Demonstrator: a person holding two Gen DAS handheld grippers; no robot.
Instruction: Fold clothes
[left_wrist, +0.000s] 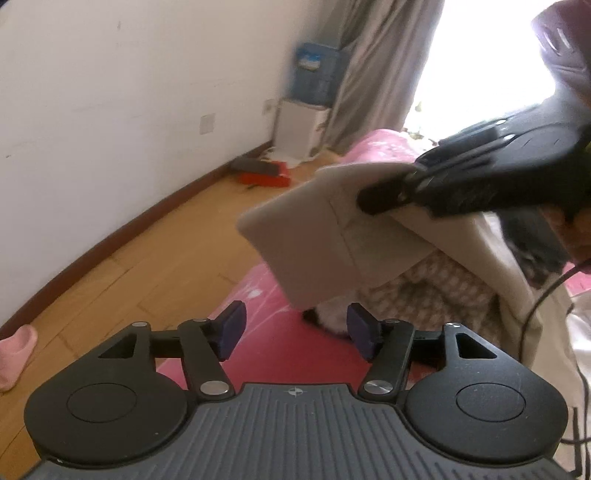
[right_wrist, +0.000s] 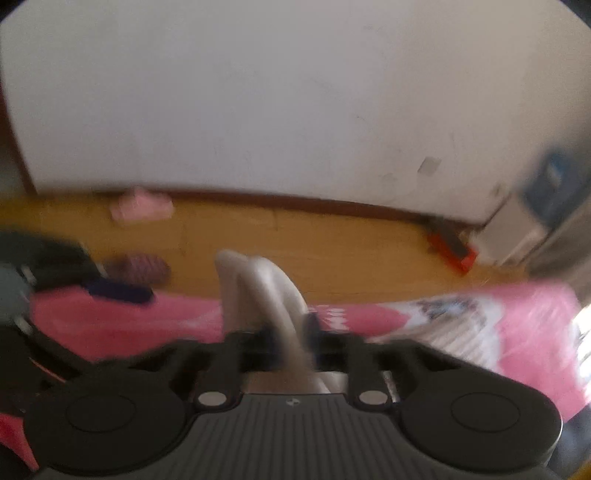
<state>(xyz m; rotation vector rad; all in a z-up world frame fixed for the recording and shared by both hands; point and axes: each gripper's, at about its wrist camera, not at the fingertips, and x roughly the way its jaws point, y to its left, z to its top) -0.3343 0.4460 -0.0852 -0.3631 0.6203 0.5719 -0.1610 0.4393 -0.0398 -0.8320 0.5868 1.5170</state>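
Note:
A beige garment (left_wrist: 314, 236) with a checked lining (left_wrist: 424, 288) hangs over the pink bedspread (left_wrist: 288, 350). My right gripper (left_wrist: 373, 199) comes in from the upper right and is shut on the garment's folded top edge. In the blurred right wrist view, the beige cloth (right_wrist: 258, 288) rises from between the fingers of the right gripper (right_wrist: 288, 332). My left gripper (left_wrist: 297, 330) stands open just below the garment's lower corner, with nothing between its blue pads (left_wrist: 232, 328). One of those pads (right_wrist: 122, 291) shows at the left of the right wrist view.
A wooden floor (left_wrist: 155, 251) runs along a white wall. A red box (left_wrist: 264, 177) and a water dispenser (left_wrist: 299, 125) stand by the grey curtain (left_wrist: 369, 74). Pink slippers (right_wrist: 142, 208) lie on the floor. A dark cable (left_wrist: 535, 306) hangs at the right.

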